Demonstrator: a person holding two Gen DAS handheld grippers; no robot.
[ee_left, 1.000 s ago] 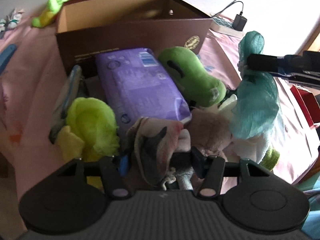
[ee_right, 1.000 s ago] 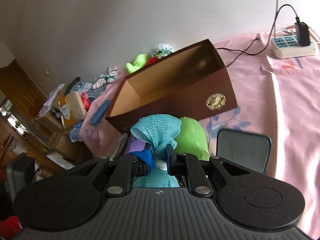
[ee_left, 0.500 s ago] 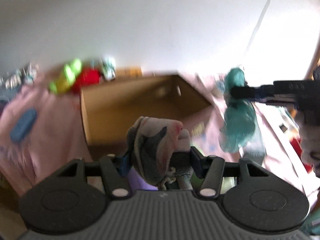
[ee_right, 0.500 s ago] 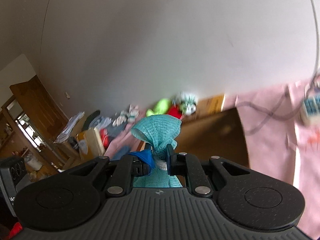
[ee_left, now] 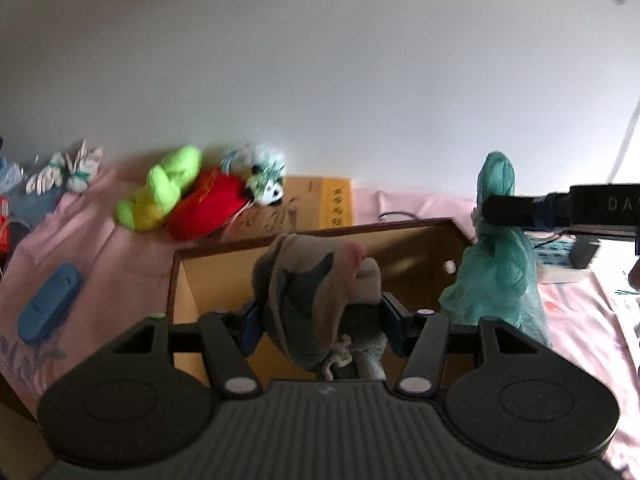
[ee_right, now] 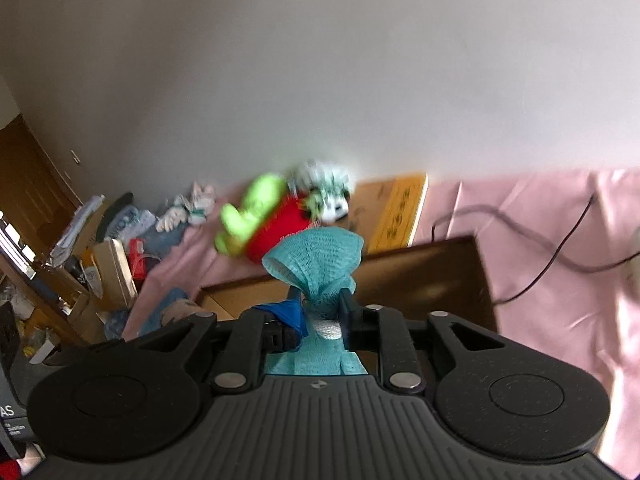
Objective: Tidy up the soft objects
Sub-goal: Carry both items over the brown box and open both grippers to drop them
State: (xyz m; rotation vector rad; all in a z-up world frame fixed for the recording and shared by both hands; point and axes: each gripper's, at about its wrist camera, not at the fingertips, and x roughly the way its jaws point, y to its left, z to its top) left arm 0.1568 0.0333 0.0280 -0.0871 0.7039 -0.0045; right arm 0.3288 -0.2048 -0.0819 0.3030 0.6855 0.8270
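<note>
Above the brown cardboard box (ee_left: pixel 320 240): left claw (ee_left: pixel 320 320) clamped on a grey-pink sock bundle (ee_left: pixel 316 292); right claw (ee_right: pixel 320 312), jaws just easing apart, pinching a teal mesh pouf (ee_right: pixel 316 256).

Both cameras sit close above the box (ee_left: pixel 404 240), looking past it to the wall; both see the green toy (ee_right: pixel 248 216).

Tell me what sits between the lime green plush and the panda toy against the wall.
A red pouch lies between the lime green plush and the panda toy, touching both. The left wrist view shows it clearest; the right wrist view is blurred.
</note>
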